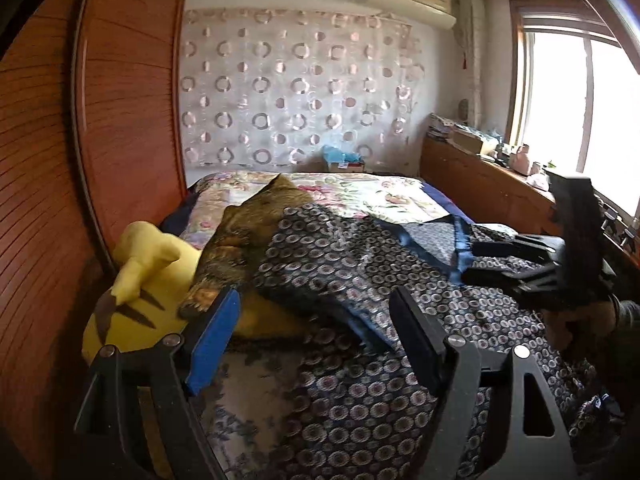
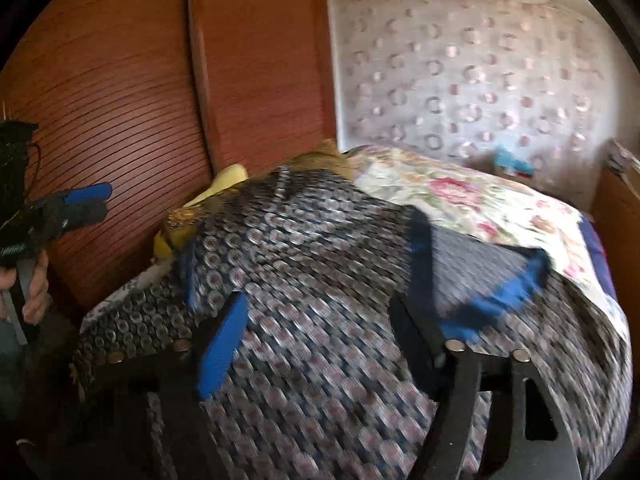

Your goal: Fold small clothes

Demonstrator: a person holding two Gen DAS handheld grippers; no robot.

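Observation:
A dark garment with a ring pattern and blue trim [image 1: 340, 256] lies spread on the bed; it also shows in the right wrist view [image 2: 304, 248], blurred. An olive-brown patterned garment [image 1: 248, 236] lies partly under it at the left. My left gripper [image 1: 316, 320] is open and empty, hovering over the garment's near edge. My right gripper [image 2: 320, 324] is open and empty above the garment's middle. The right gripper shows at the right in the left wrist view [image 1: 476, 260]. The left gripper shows at the left edge of the right wrist view [image 2: 100, 200].
A yellow plush toy [image 1: 136, 304] lies at the bed's left side against a wooden wardrobe [image 1: 60, 160]. A floral bedspread [image 1: 360, 196] covers the far part of the bed. A wooden cabinet with clutter [image 1: 480, 176] stands under the window.

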